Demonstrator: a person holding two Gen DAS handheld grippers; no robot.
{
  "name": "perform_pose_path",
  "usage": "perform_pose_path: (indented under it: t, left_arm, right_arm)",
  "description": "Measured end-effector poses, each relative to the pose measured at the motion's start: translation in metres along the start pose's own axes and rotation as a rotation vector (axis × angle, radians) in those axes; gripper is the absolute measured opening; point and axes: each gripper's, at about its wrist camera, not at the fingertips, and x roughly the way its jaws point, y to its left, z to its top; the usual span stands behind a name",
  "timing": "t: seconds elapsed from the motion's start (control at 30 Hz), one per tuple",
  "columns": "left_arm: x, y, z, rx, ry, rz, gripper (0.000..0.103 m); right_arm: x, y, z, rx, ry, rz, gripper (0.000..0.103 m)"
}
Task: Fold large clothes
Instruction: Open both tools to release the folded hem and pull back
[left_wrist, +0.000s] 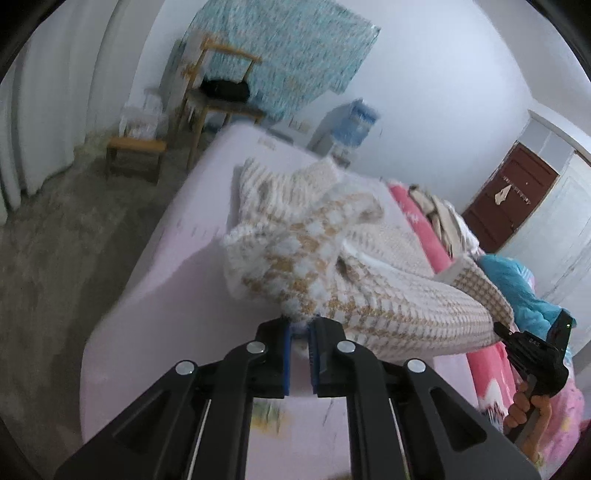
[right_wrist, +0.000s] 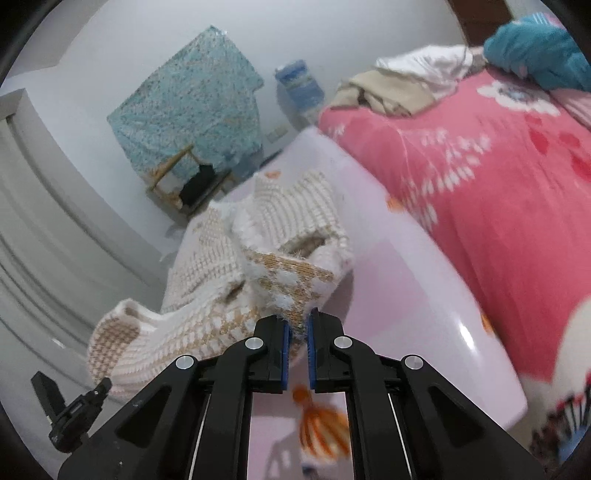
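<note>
A cream and tan knitted sweater (left_wrist: 332, 254) lies partly lifted over a pale pink sheet (left_wrist: 177, 280) on the bed. My left gripper (left_wrist: 301, 325) is shut on one edge of the sweater, the knit pinched between its blue pads. In the right wrist view the same sweater (right_wrist: 229, 266) hangs from my right gripper (right_wrist: 299, 326), which is shut on another edge. The right gripper (left_wrist: 517, 334) also shows at the right of the left wrist view, held by a hand (left_wrist: 528, 406), at the sweater's far end. The left gripper (right_wrist: 99, 387) shows at the lower left of the right wrist view.
A pink floral quilt (right_wrist: 498, 192) covers the bed's other side, with a pile of clothes (right_wrist: 399, 88) and a teal garment (right_wrist: 535, 55) on it. Wooden chairs (left_wrist: 218, 99) and a stool (left_wrist: 136, 147) stand on the grey floor beyond the bed. A brown door (left_wrist: 509, 195) is at the right.
</note>
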Motion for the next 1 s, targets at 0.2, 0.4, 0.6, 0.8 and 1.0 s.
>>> perform_pose_path:
  t: [0.2, 0.4, 0.6, 0.8, 1.0]
  left_arm:
    - [0.013, 0.065, -0.035, -0.227, 0.182, 0.005, 0.018]
    - [-0.029, 0.097, -0.01, -0.265, 0.035, 0.063, 0.023]
    - [0.016, 0.039, 0.028, -0.078, 0.091, -0.086, 0.023]
    - [0.095, -0.019, 0.032, 0.171, 0.184, -0.044, 0.024]
    - [0.12, 0.051, 0.06, -0.071, 0.149, -0.021, 0.022]
  right_arm:
    - [0.03, -0.053, -0.03, 0.161, 0.212, -0.055, 0.033]
    - [-0.004, -0.061, -0.009, 0.132, 0.079, -0.14, 0.048]
    - [0.036, -0.006, 0.001, -0.049, 0.106, -0.076, 0.045]
    - [0.114, 0.054, -0.002, -0.279, 0.204, -0.039, 0.041]
    - [0.146, 0.004, 0.026, -0.116, 0.227, -0.112, 0.025]
